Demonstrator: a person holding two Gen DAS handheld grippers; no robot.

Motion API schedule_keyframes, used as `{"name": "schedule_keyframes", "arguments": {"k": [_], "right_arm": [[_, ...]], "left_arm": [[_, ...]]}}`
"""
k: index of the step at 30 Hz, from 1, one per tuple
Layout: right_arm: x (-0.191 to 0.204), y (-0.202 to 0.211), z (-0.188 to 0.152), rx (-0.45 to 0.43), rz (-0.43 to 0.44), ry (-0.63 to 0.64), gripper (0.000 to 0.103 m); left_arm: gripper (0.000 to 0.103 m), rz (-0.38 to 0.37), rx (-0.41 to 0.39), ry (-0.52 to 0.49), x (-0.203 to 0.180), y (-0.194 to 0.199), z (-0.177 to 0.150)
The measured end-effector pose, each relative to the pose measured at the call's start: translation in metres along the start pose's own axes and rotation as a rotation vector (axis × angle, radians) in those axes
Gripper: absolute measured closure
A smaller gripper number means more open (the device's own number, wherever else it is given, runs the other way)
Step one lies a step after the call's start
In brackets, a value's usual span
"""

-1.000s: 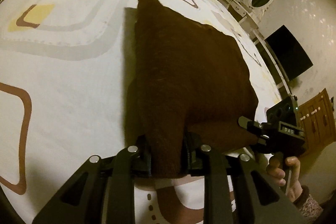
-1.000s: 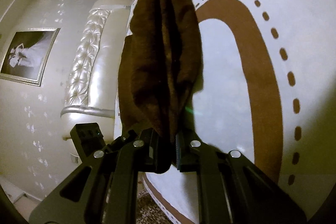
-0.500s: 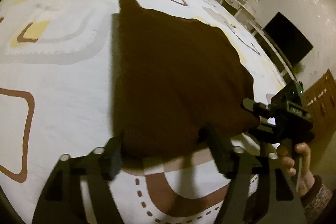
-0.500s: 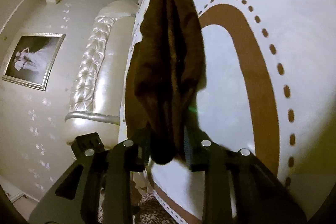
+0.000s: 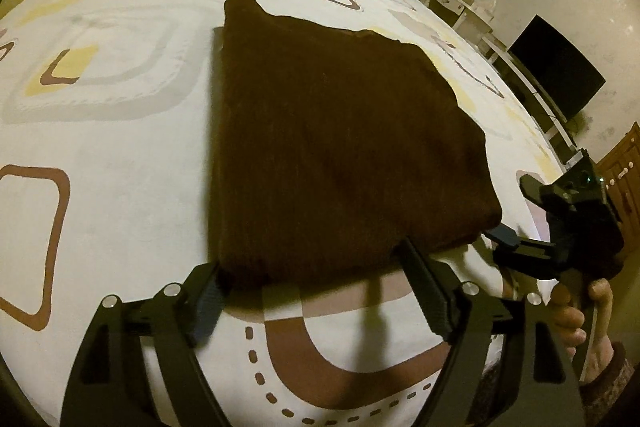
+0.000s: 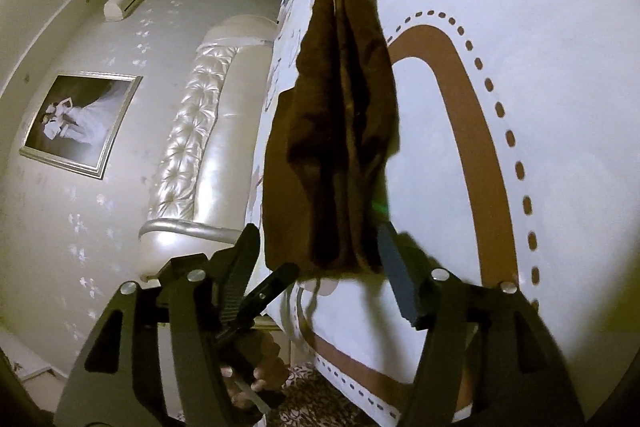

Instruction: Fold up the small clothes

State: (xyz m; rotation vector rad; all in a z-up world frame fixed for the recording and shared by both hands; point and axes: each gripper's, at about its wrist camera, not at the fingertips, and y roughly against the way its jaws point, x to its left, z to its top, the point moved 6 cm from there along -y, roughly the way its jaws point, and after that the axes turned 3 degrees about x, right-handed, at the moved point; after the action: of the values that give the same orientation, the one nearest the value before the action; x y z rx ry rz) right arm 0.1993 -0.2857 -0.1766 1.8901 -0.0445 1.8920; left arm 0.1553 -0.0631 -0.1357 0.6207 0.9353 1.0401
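we let go: the fold is down

both tongs have just been opening, and we see the result. a second ago each pair was pinched on the near hem of the dark brown fuzzy folded garment (image 5: 340, 147); now our left gripper (image 5: 316, 291) stands wide, its pads either side of the near edge and pressing on nothing. our right gripper (image 6: 316, 267) has spread too, with the stacked layers of the cloth lying loose between its fingers, no longer squeezed.

that tells us this fold is laid and released. the garment rests flat as a rough square on the cream bedsheet with brown and yellow shapes (image 5: 120, 131), its near edge just ahead of our fingers.

for room, the sheet lies bare on the left and beyond the cloth, so there is plenty of space. the bed's edge falls away close behind us, so we'd work inward.
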Motion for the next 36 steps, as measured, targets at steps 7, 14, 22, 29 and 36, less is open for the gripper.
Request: {"name": "schedule_keyframes", "arguments": {"k": [7, 14, 22, 29, 36], "right_arm": [[0.000, 0.008, -0.008, -0.009, -0.010, -0.005, 0.040], [0.004, 0.013, 0.009, -0.037, -0.057, 0.020, 0.033], [0.006, -0.011, 0.052, -0.069, -0.082, 0.050, 0.032], [0.006, -0.034, 0.075, -0.073, -0.136, 0.075, 0.048], [-0.022, -0.033, 0.075, -0.061, -0.126, 0.012, 0.095]], "left_arm": [[0.023, 0.016, 0.004, 0.011, 0.000, 0.003, -0.003], [0.023, -0.107, 0.003, 0.082, 0.014, 0.021, 0.006], [0.023, -0.095, -0.027, 0.105, 0.040, 0.015, 0.046], [0.023, -0.067, 0.002, 0.111, 0.046, -0.013, 0.076], [0.023, -0.006, 0.002, 0.055, 0.045, -0.026, 0.076]]}}
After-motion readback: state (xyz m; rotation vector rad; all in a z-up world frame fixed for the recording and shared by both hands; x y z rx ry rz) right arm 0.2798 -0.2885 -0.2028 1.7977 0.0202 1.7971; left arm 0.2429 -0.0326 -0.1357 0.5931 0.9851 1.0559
